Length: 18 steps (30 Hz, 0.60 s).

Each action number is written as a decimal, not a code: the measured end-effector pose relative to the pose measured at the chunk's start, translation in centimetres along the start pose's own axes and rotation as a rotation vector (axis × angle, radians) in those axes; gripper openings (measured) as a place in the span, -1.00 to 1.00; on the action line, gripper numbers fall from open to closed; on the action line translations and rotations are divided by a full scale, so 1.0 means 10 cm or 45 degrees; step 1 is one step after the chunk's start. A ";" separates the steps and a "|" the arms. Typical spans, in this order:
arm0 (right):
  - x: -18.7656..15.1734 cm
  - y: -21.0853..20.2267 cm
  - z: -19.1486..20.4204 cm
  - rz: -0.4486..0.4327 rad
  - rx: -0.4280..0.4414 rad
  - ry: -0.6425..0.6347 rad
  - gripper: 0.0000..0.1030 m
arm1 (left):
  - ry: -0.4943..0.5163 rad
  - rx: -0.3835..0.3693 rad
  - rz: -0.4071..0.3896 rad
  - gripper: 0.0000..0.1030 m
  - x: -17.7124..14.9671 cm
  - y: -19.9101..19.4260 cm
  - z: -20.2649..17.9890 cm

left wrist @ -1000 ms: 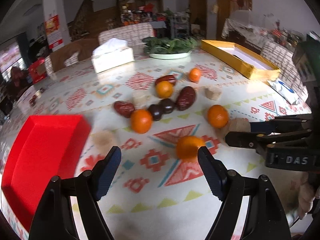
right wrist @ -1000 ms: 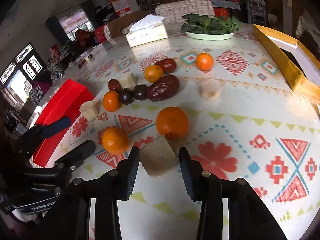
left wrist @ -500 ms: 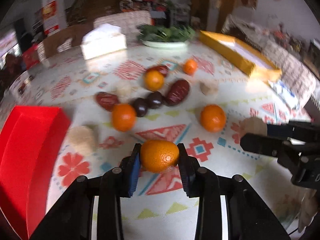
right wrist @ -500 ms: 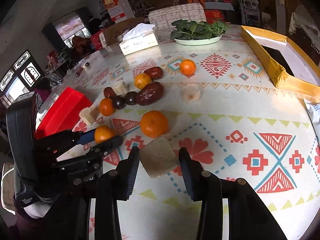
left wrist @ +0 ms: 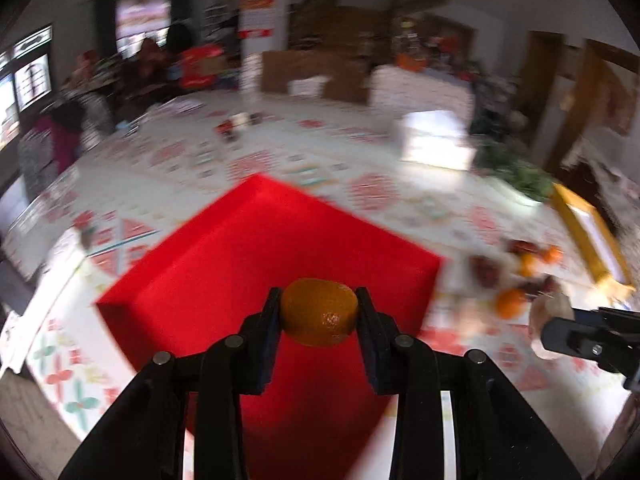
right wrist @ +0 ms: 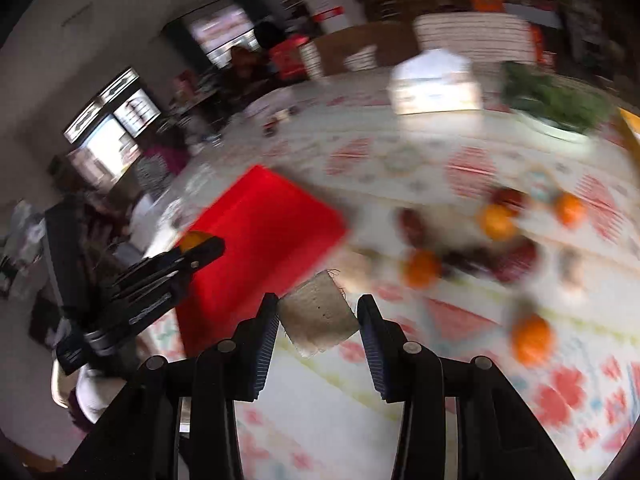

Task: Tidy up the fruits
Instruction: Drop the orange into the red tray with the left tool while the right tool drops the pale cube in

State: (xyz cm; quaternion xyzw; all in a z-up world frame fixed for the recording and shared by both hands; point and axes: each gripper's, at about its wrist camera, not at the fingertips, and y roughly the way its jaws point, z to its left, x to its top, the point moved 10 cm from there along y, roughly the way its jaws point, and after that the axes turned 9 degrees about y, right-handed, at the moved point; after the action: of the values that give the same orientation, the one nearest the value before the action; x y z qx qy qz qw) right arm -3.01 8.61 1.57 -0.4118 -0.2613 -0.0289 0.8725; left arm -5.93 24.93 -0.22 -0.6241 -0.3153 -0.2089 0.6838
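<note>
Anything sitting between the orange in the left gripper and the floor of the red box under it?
Nothing visible. In the left wrist view the orange, clamped in the left gripper, hangs over the red box, whose visible floor is bare red; the gripper hides some of it.

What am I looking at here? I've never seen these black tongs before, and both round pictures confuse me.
No robot: a person holds a black two-finger left gripper and right gripper, each carrying a fisheye camera that looks along its fingers. The left one's picture shows it clamping a small round orange mandarin over a red rectangular box. The right one's picture shows it gripping a pale beige cube above the patterned tablecloth, where more blurred fruit lies.
</note>
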 end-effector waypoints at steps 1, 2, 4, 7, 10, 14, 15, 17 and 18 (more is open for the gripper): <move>0.01 0.10 0.07 0.018 0.011 -0.006 -0.14 | -0.027 0.028 0.029 -0.34 -0.04 0.08 0.15; 0.03 0.31 0.18 0.059 0.033 -0.015 -0.14 | -0.046 0.040 0.052 -0.34 -0.08 0.15 0.24; 0.03 0.54 0.29 0.103 0.049 -0.024 -0.14 | -0.082 0.063 0.091 -0.34 -0.17 0.26 0.40; 0.02 0.87 0.46 0.152 0.047 -0.052 -0.14 | -0.105 0.065 0.108 -0.34 -0.24 0.35 0.52; 0.03 1.11 0.54 0.185 0.015 -0.075 -0.14 | -0.121 0.082 0.112 -0.33 -0.26 0.39 0.61; 0.05 1.28 0.53 0.183 -0.045 -0.108 -0.11 | -0.153 0.074 0.101 -0.33 -0.28 0.38 0.65; 0.06 1.30 0.53 0.182 -0.049 -0.105 -0.11 | -0.163 0.061 0.092 -0.33 -0.28 0.38 0.65; 0.07 1.29 0.54 0.184 -0.026 -0.089 0.15 | -0.175 0.042 0.078 -0.30 -0.27 0.35 0.64; 0.09 1.27 0.55 0.174 -0.009 -0.079 0.21 | -0.183 0.034 0.068 -0.27 -0.26 0.33 0.64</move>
State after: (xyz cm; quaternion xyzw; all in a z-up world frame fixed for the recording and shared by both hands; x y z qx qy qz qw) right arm -1.26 21.15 -4.03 -0.4326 -0.2594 0.0427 0.8624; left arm -6.68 31.40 -4.26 -0.6363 -0.3498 -0.1410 0.6729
